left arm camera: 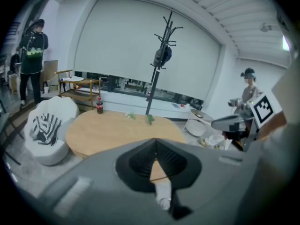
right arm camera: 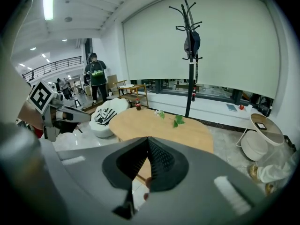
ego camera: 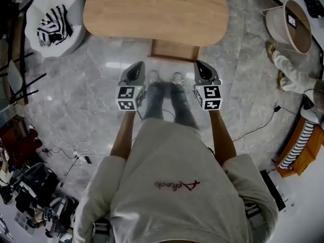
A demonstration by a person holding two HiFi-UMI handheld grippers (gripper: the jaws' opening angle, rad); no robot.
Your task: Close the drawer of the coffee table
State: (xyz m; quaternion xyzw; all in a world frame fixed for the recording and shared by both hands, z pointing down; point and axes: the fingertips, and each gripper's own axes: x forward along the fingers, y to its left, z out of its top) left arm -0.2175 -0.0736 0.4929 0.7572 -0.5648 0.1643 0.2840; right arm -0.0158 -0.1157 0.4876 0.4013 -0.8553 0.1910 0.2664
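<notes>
The left gripper (ego camera: 134, 70), jaws closed on nothing, is held at 8 o'clock of the open drawer (ego camera: 174, 50), which juts from under the coffee table (ego camera: 152, 11). The right gripper (ego camera: 202, 69), likewise closed and empty, is held at 4 o'clock, both apparently readied as blunt pushers.

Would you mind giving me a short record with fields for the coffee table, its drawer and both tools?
coffee table: oval light wood top, ahead of the person
drawer: pulled out from under the near edge
left tool: shut, empty, short of the drawer
right tool: shut, empty, also short of the drawer
task state: drawer not yet closed
</notes>
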